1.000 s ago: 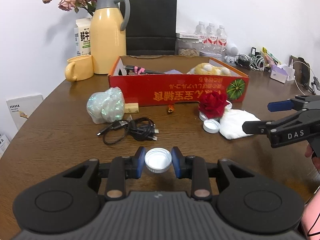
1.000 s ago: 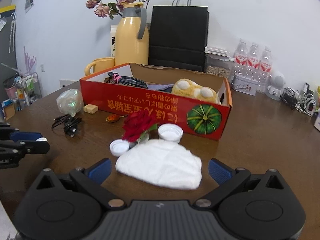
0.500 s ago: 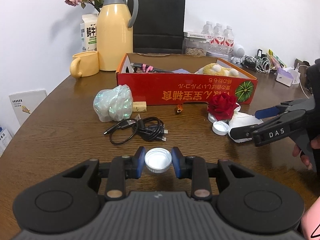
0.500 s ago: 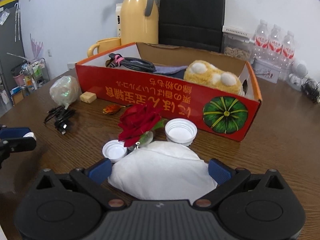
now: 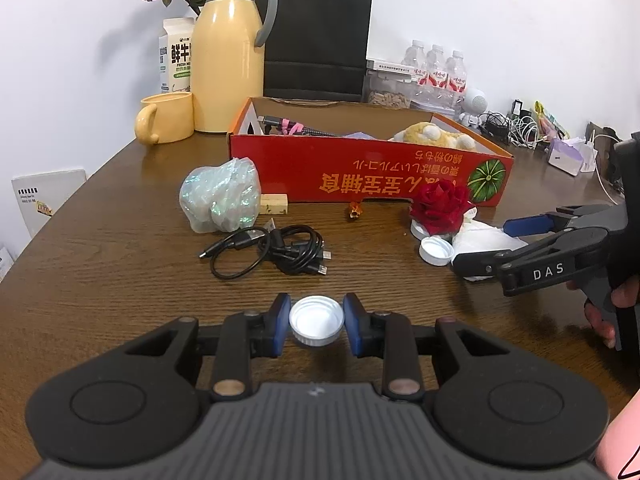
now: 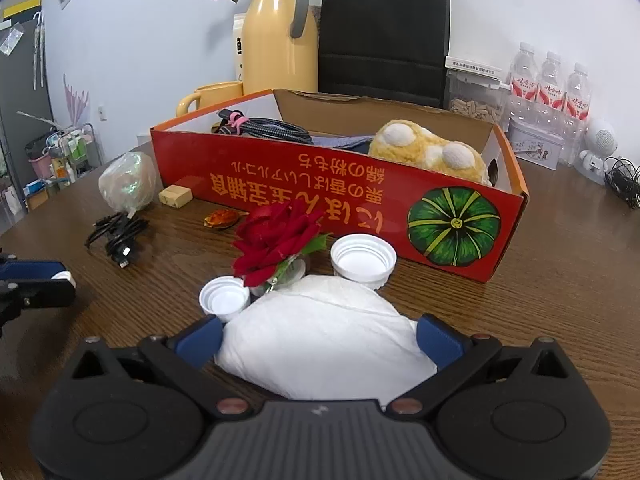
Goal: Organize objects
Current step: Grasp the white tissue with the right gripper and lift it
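Bench (image 5: pixel 100 264): brown wood, all items carried on it. Red box (image 5: pixel 372 176) used as ref, open-topped; yellow plush (image 6: pixel 428 152) and braided cable (image 6: pixel 272 128) seen inside. White cloth bundle (image 6: pixel 320 344) lies in front of box, straddled by right tool (image 6: pixel 320 338), pads spread wide either side; contact w/ pads can't be told. Red rose (image 6: pixel 280 236) and two white caps found btwn bundle and box. Black cable (image 5: pixel 280 250) left-front of box. Small white cap (image 5: pixel 316 320) is clamped in left tool (image 5: pixel 316 322), well in front of box.
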